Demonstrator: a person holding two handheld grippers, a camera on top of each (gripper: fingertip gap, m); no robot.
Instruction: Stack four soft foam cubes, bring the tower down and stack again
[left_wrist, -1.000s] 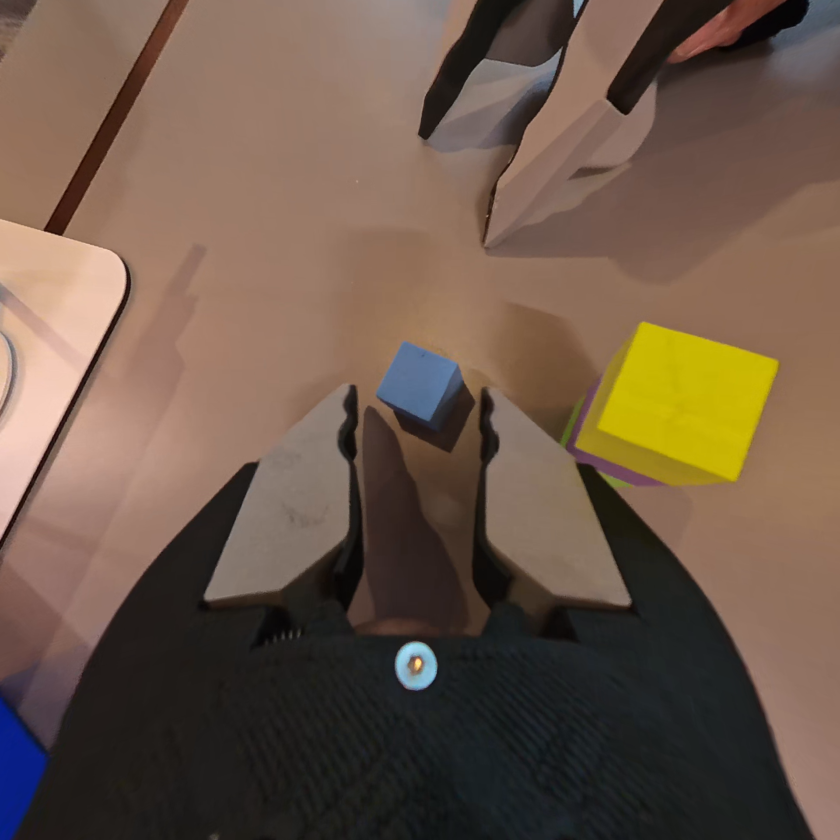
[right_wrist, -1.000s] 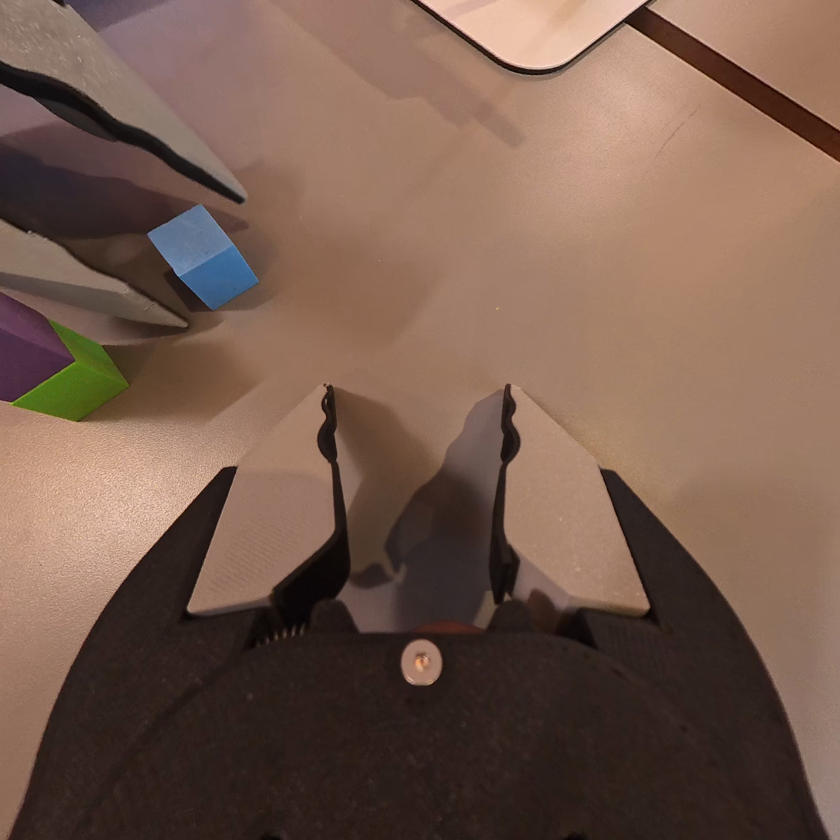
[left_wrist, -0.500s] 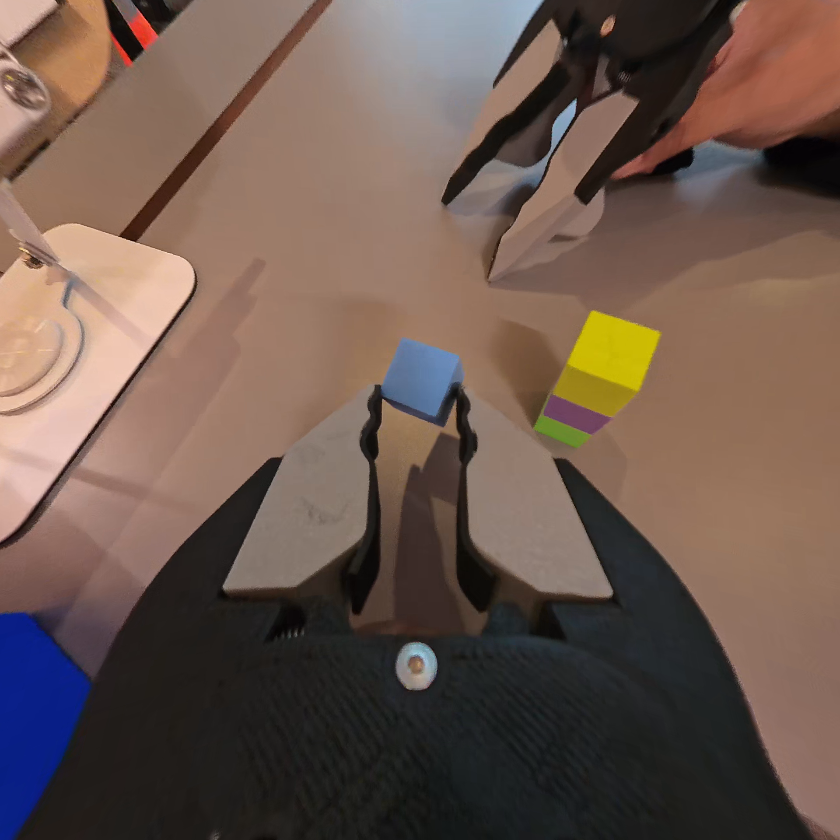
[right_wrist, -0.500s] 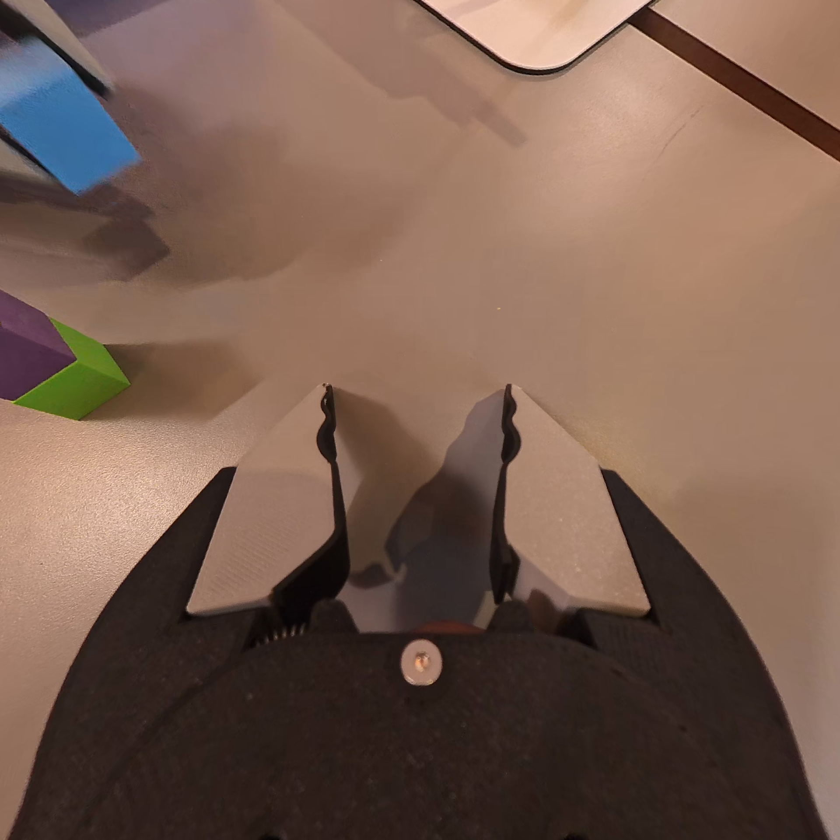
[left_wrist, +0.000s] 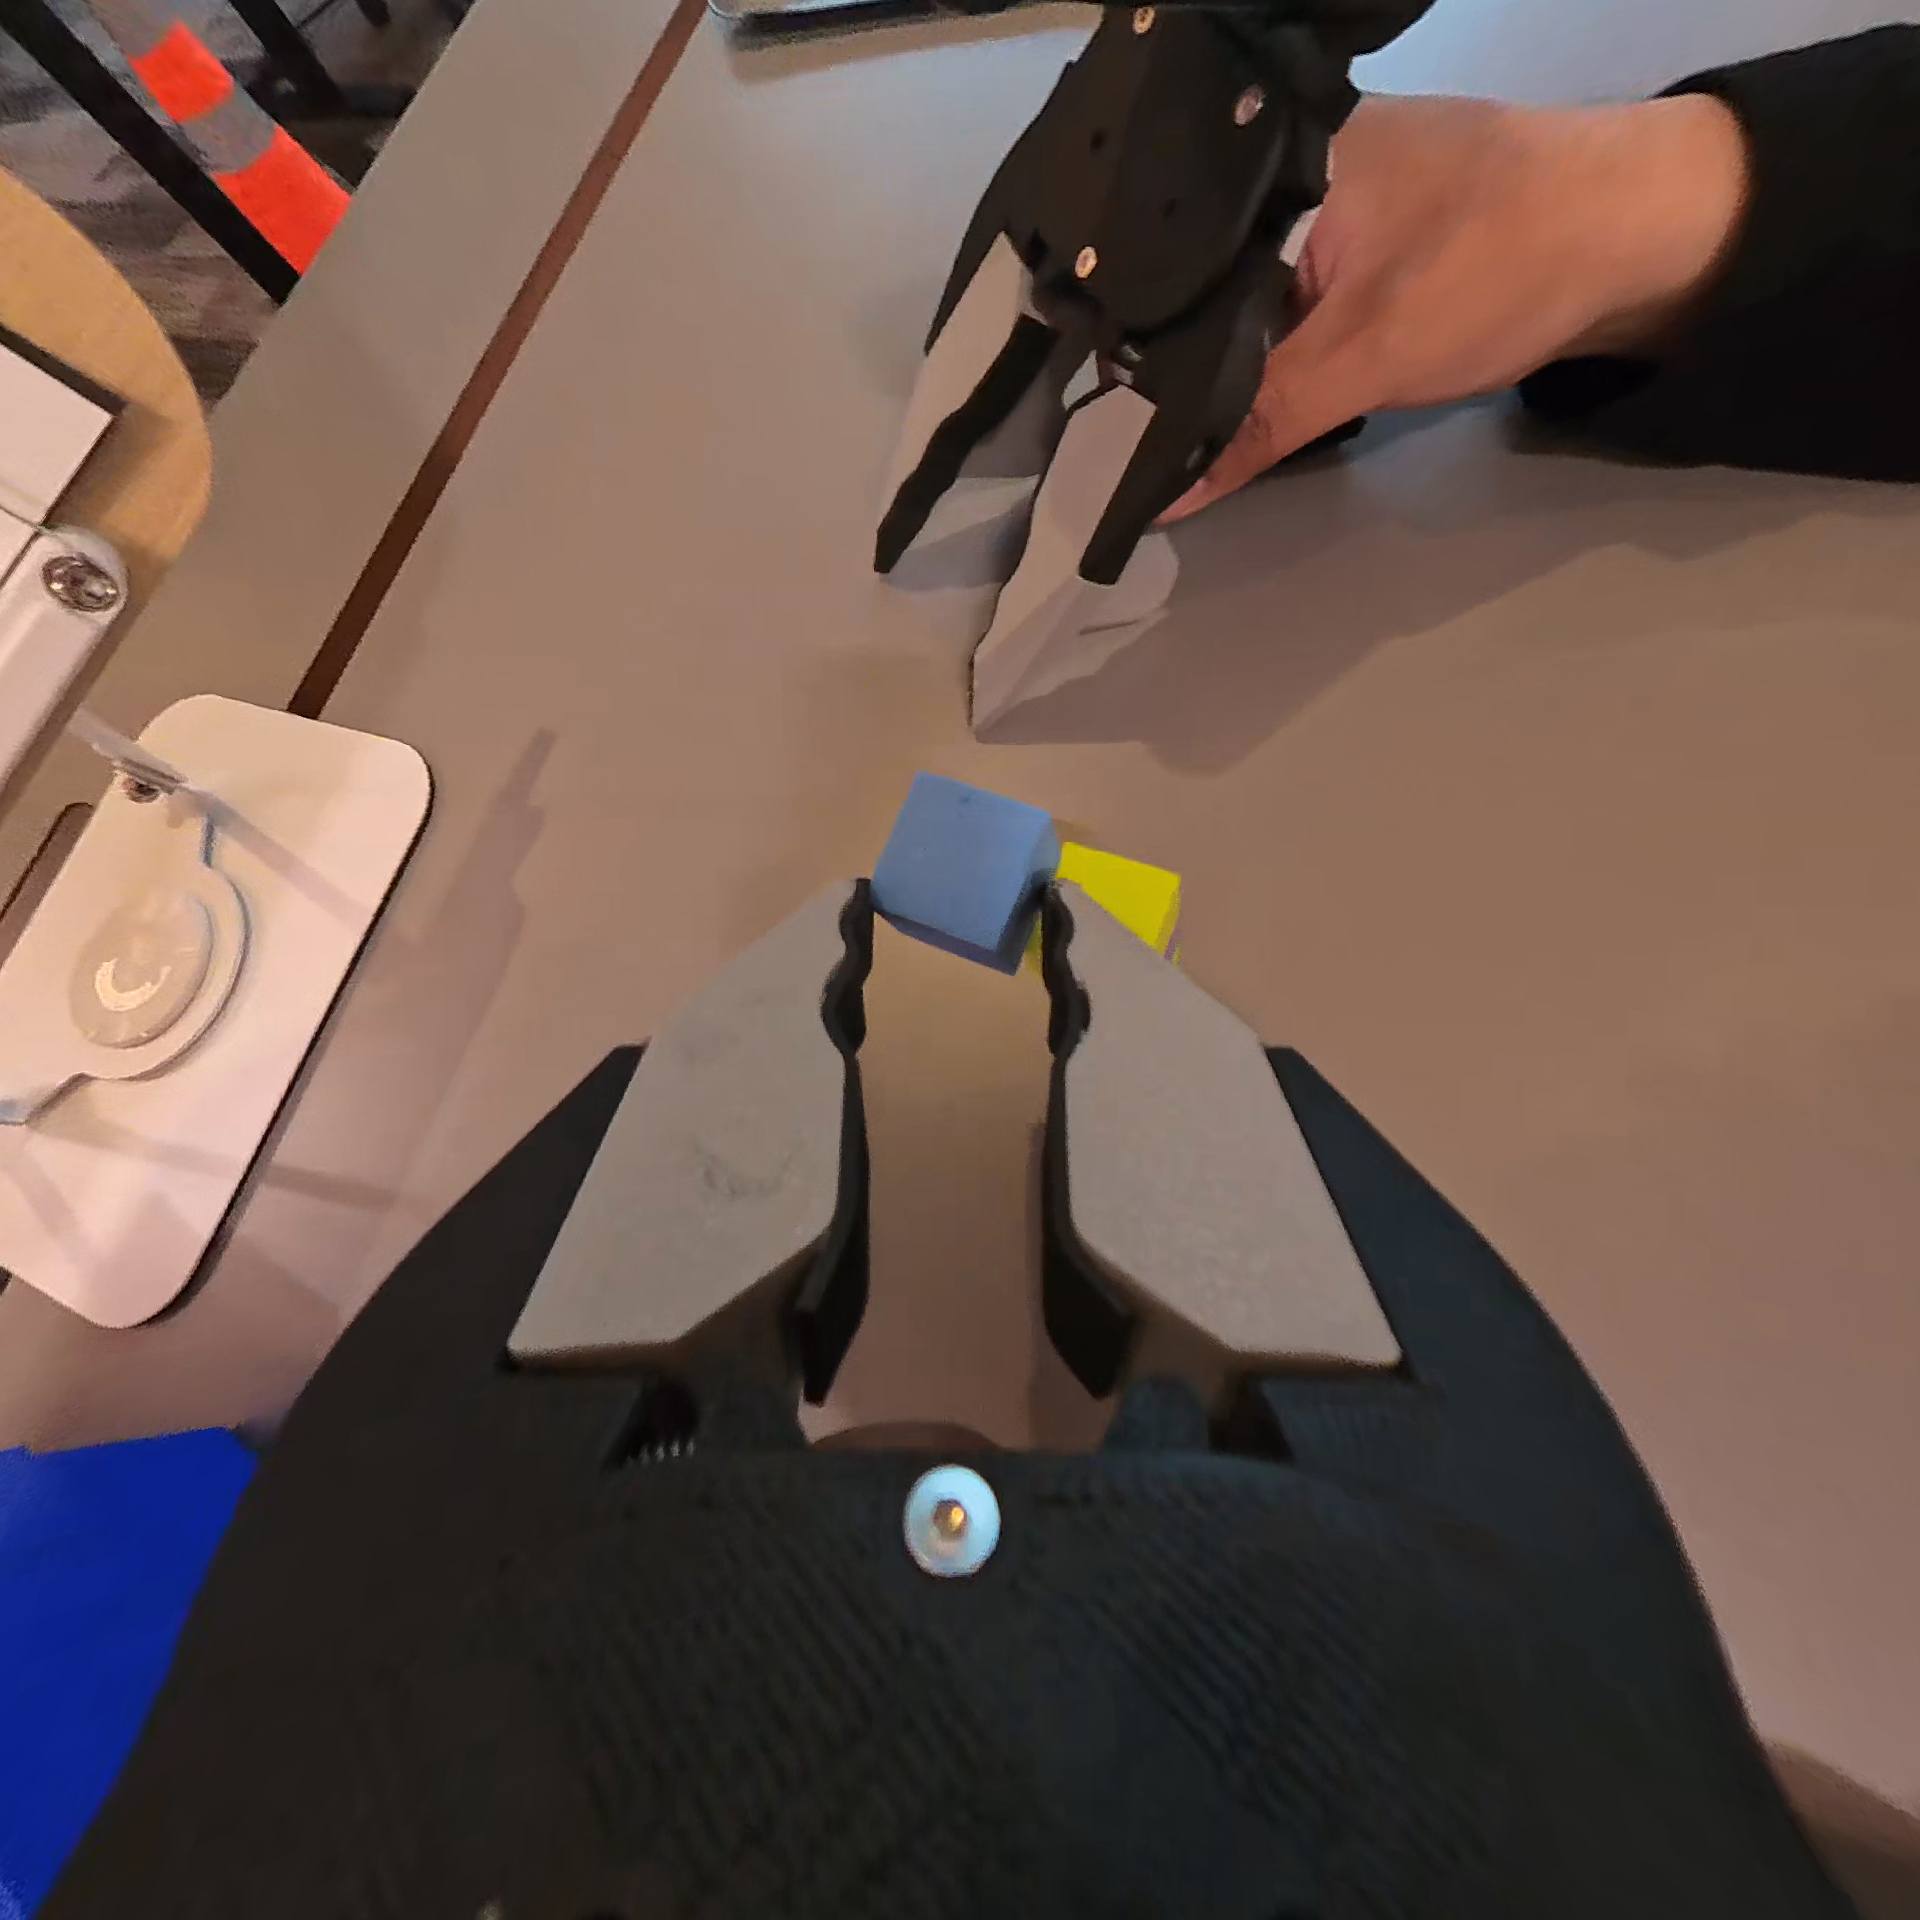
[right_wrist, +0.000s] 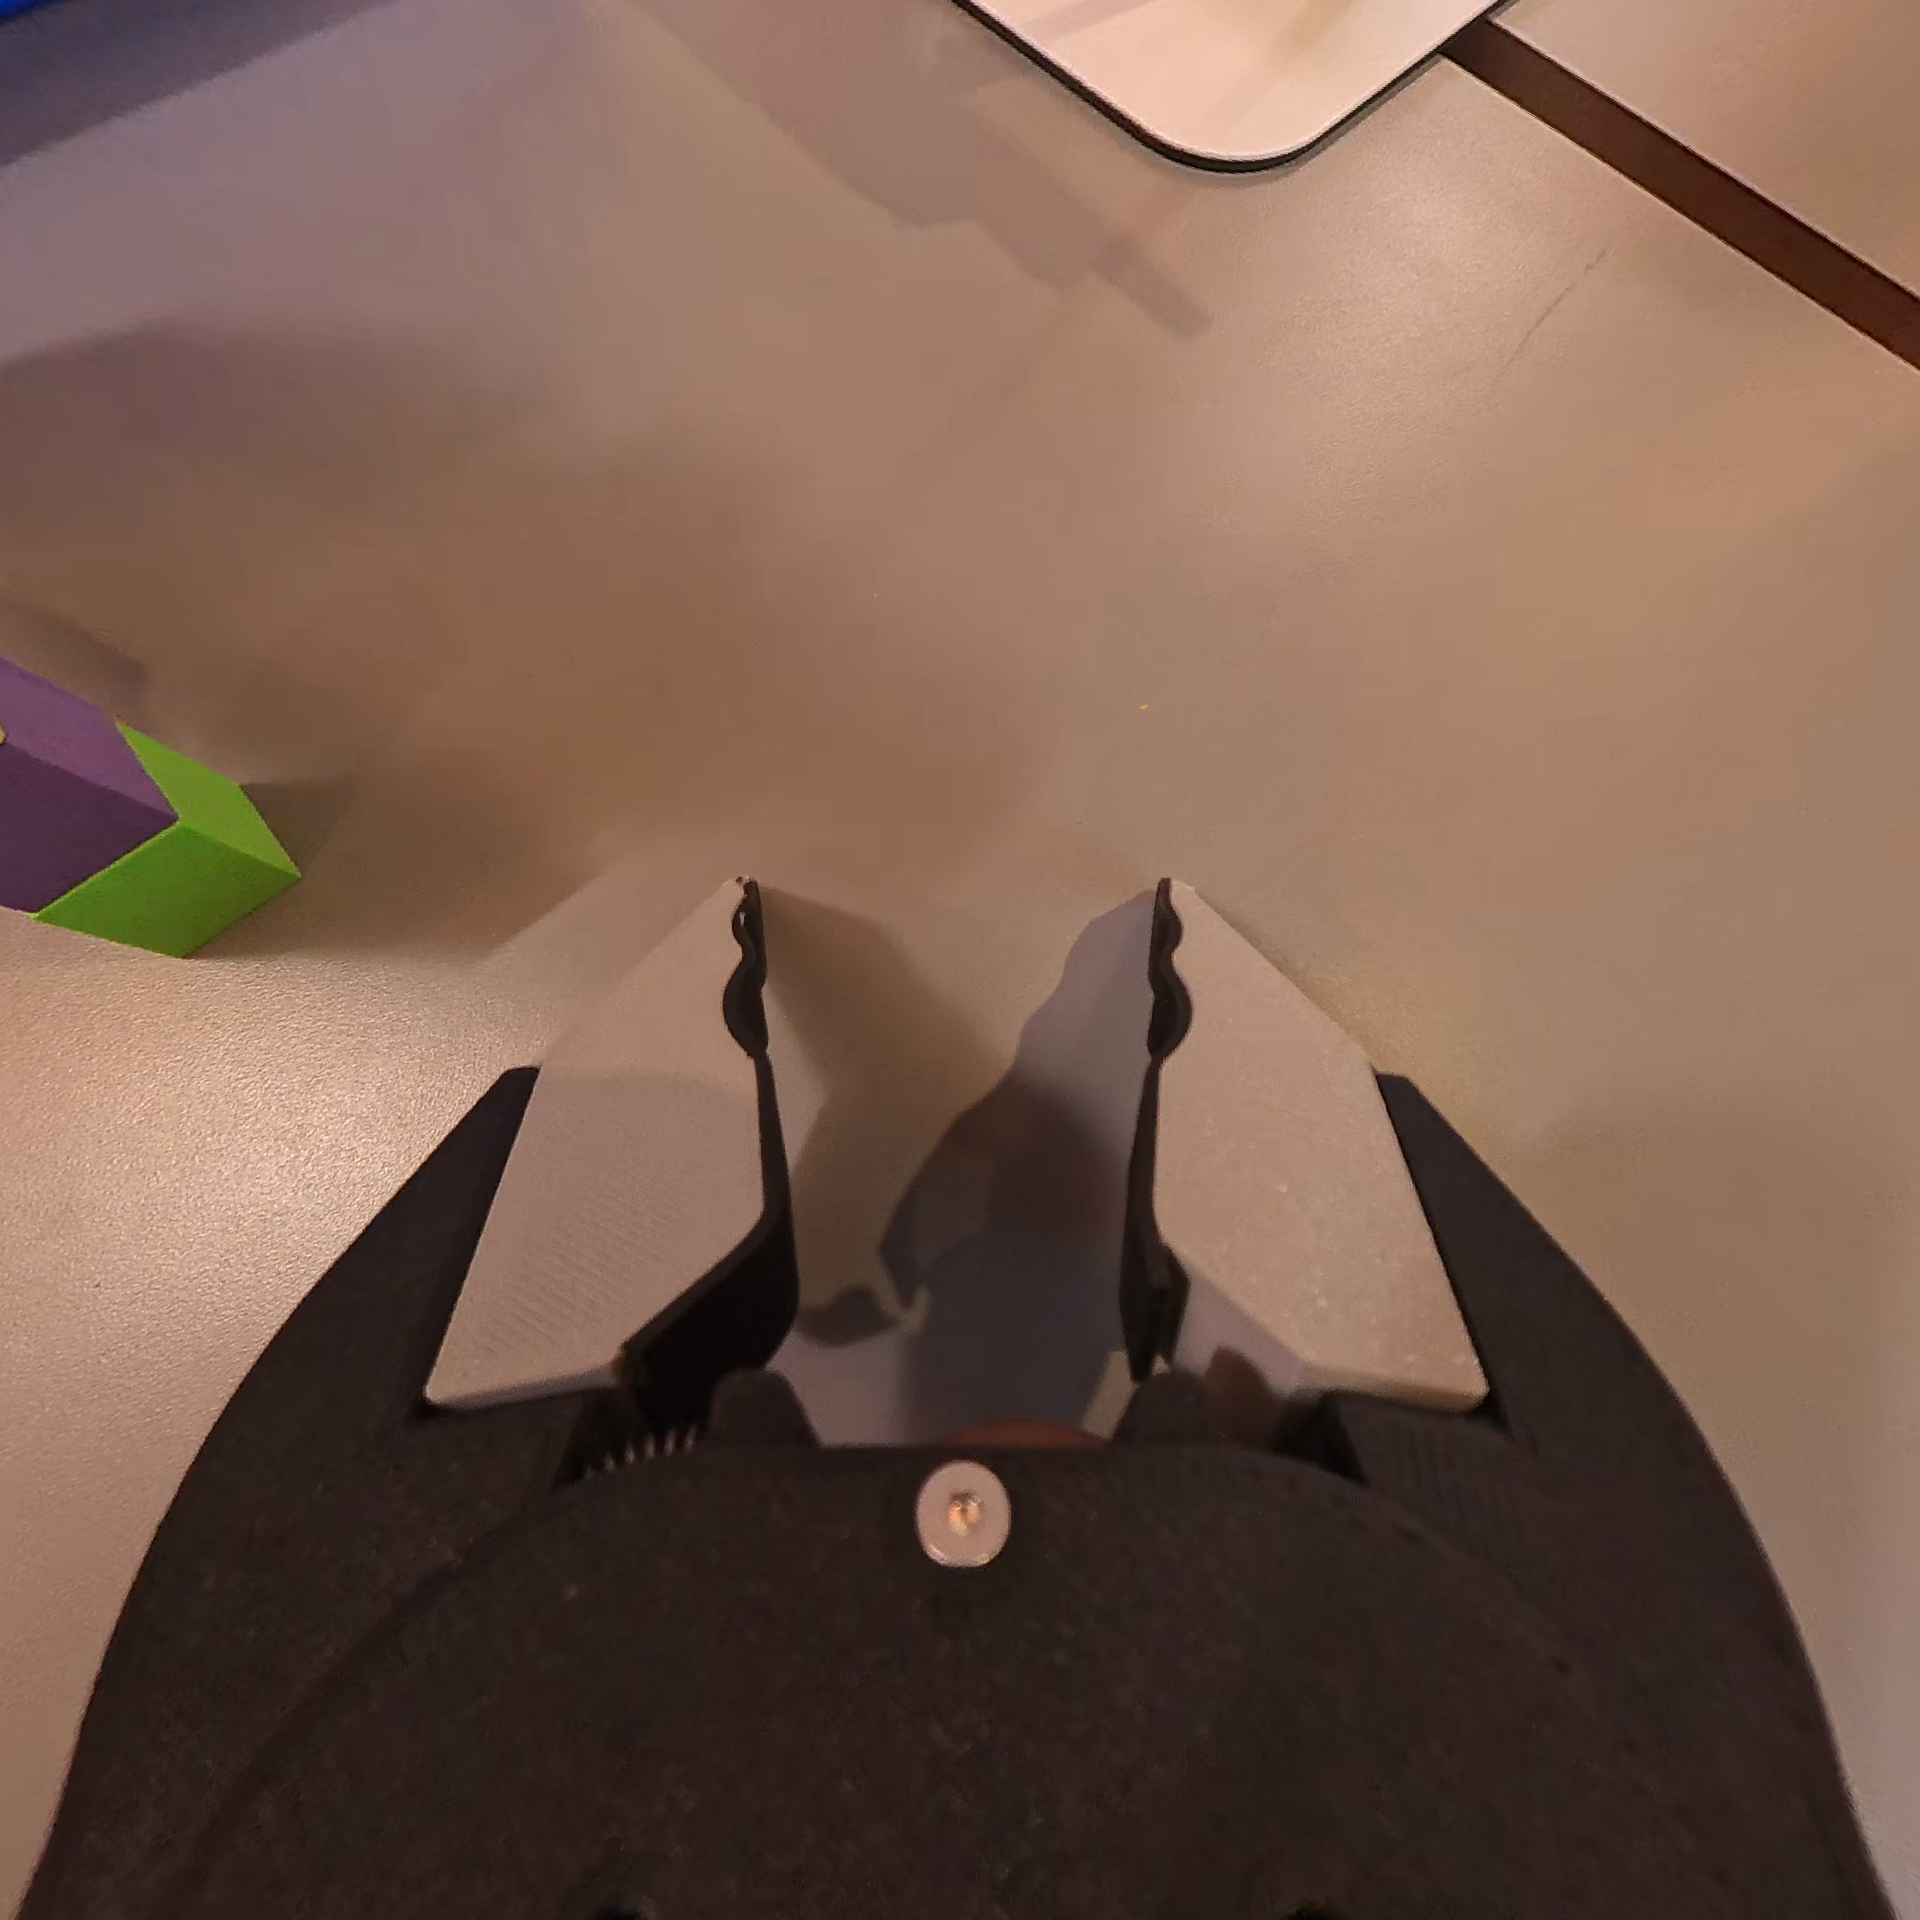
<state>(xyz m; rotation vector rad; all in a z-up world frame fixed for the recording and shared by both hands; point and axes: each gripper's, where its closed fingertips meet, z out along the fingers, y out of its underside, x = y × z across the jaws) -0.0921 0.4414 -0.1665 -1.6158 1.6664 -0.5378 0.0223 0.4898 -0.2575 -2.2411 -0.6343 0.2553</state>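
The blue cube (left_wrist: 961, 883) is held clamped between the tips of the left gripper (left_wrist: 954, 904), tilted and raised clear of the counter (left_wrist: 1455, 935). Just beyond and to the right of the blue cube, the yellow cube (left_wrist: 1127, 894) is seen, partly hidden by the right-hand finger of the left gripper; a sliver of purple shows at its lower edge. In the right wrist view, the purple cube (right_wrist: 62, 800) is found seated on the green cube (right_wrist: 177, 873), and the green cube rests on the counter, well to the left of the right gripper (right_wrist: 956, 914). The fingers of the right gripper are spread apart with nothing between them. In the left wrist view, the right gripper (left_wrist: 1003, 623) is seen farther off than the blue cube, its tips down at the counter, gripped by a hand (left_wrist: 1486, 270) in a dark sleeve. A white rounded plate (left_wrist: 312, 935) carrying a clear fitting lies on the counter well to the left of the blue cube.
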